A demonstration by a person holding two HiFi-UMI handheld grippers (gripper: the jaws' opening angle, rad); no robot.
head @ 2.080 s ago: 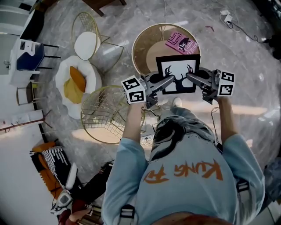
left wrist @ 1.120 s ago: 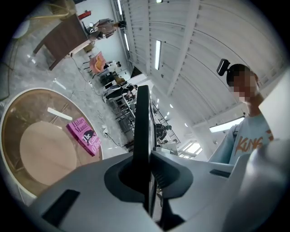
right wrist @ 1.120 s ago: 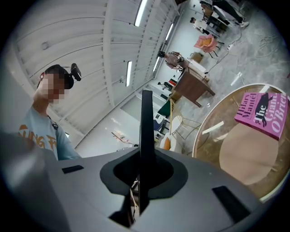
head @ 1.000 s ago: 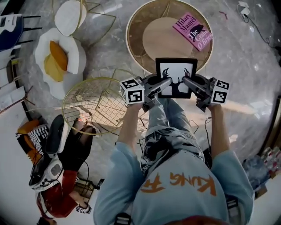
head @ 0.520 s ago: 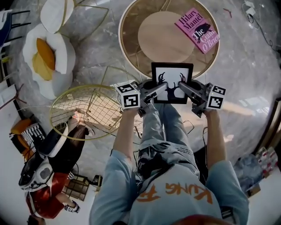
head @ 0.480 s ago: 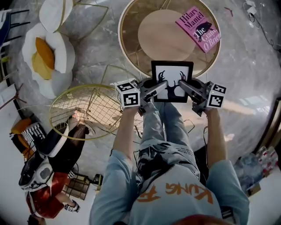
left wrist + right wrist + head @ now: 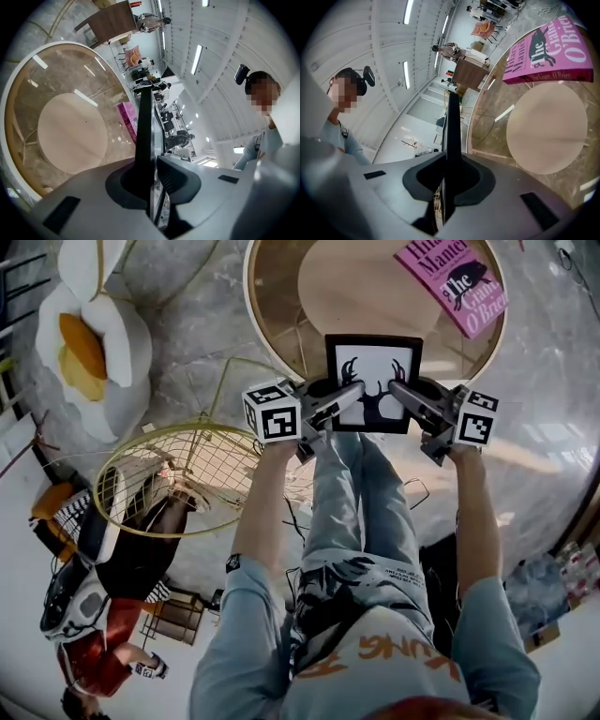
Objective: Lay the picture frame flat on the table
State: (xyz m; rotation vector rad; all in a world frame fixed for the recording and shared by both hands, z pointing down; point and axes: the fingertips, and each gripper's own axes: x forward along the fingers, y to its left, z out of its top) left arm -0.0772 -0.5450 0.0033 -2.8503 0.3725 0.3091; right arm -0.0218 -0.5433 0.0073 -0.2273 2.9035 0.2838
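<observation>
The picture frame [image 7: 373, 382] is black, with a white picture of dark antlers. It hangs over the near rim of the round glass table [image 7: 267, 329], its face turned up toward the head camera. My left gripper [image 7: 345, 397] grips its left edge and my right gripper [image 7: 401, 392] its right edge. In the left gripper view the frame [image 7: 144, 122] shows edge-on as a thin dark bar between the jaws of that gripper [image 7: 152, 161]. The right gripper view shows the same bar [image 7: 453, 126] seated in the right gripper [image 7: 451, 164]. Both pairs of jaws have just been opening slightly, with the frame still between them.
A pink book [image 7: 455, 282] lies on the table's far right, also seen as the book [image 7: 548, 51]. A gold wire basket table [image 7: 178, 474] stands to the left, with a white chair and yellow cushion [image 7: 84, 352] beyond. A person [image 7: 103, 587] is on the floor at the lower left.
The table and book now fill more of the head view and sit higher in it. The frame stays between both grippers at the table's near rim, rolled slightly.
</observation>
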